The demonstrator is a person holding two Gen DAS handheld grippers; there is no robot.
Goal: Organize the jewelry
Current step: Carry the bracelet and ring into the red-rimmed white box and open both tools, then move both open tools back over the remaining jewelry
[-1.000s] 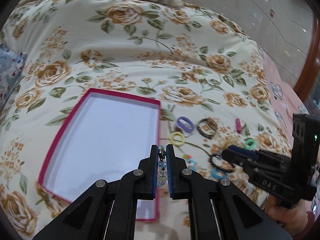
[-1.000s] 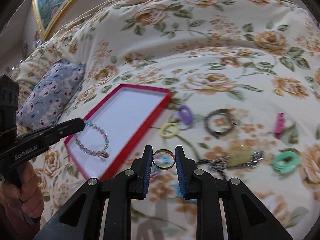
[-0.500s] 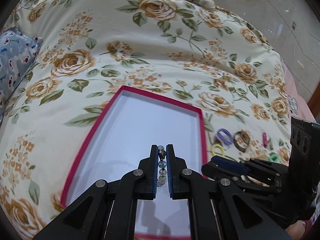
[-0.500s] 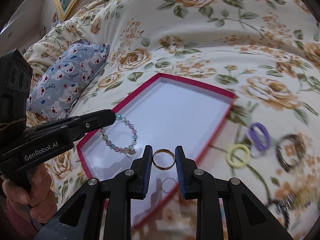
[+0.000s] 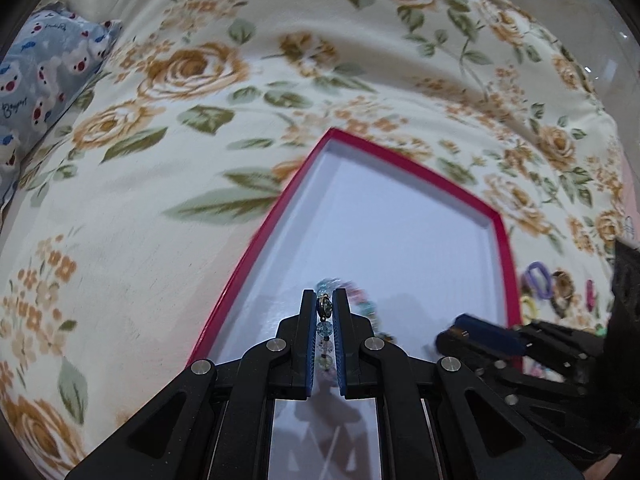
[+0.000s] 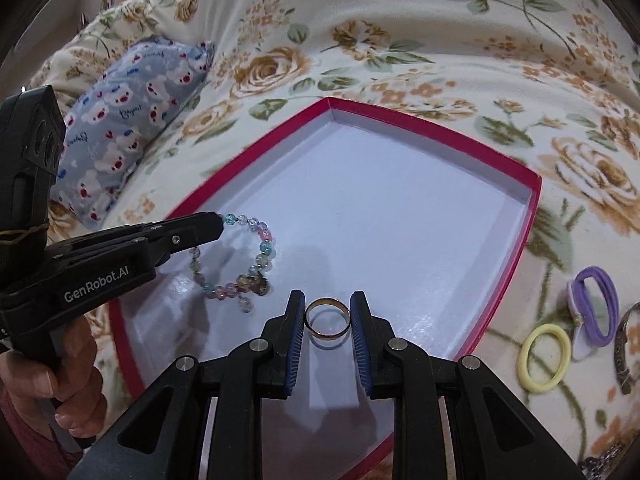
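A red-rimmed box point(image 6: 532, 216) with a white floor lies on the flowered bedspread; it also shows in the left wrist view point(image 5: 505, 256). My left gripper point(image 5: 324, 300) is shut on a pastel bead bracelet point(image 6: 262, 252), which hangs low over the box's near left part, its charm at or just above the floor. The bracelet also shows between the left fingers point(image 5: 325, 328). My right gripper point(image 6: 327, 316) is shut on a gold ring point(image 6: 328, 322) and holds it just above the box's near part. The left gripper point(image 6: 216, 226) reaches in from the left in the right wrist view.
A yellow hair tie point(image 6: 544, 358), a purple hair tie point(image 6: 596, 304) and a dark bracelet point(image 6: 626, 344) lie on the bedspread right of the box. A blue bear-print pillow point(image 6: 128, 120) lies at the back left. More small items point(image 5: 560, 292) lie right of the box.
Both grippers have moved left and lower over the box. The bracelet has come down close to the box floor. The ring now sits low above the near part.
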